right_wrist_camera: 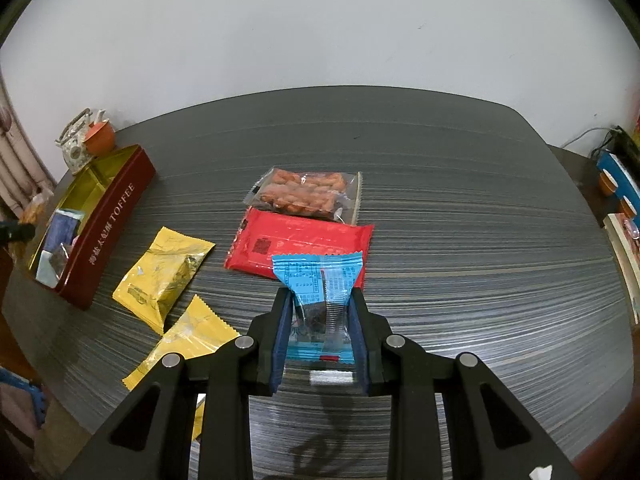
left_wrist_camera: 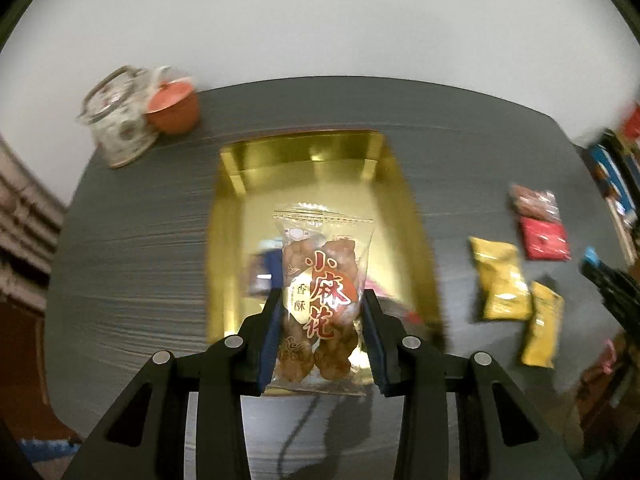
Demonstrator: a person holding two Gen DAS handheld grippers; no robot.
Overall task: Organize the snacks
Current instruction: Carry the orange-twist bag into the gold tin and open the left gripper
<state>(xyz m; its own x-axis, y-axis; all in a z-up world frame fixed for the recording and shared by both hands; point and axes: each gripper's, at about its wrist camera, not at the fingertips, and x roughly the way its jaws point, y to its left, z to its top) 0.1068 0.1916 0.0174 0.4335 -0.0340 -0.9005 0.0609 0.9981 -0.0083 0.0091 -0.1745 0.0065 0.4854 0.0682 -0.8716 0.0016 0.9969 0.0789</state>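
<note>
Left gripper (left_wrist_camera: 320,320) clamped on clear twist-snack packet (left_wrist_camera: 320,300), held above gold-lined tin (left_wrist_camera: 308,152) (blurry view). Right gripper (right_wrist_camera: 320,320) pinched tight on blue packet (right_wrist_camera: 318,280), right of tin, near red packet (right_wrist_camera: 300,246), yellow packets (right_wrist_camera: 164,276).

Clear twist-snack packet (left_wrist_camera: 320,304) upright above gold-lined tin (left_wrist_camera: 312,152)

Black fingers (right_wrist_camera: 280,328) — blue pads, silver rivets

Grey table (right_wrist_camera: 460,240) — tin (right_wrist_camera: 116,220), snack packets (right_wrist_camera: 300,248)
</note>
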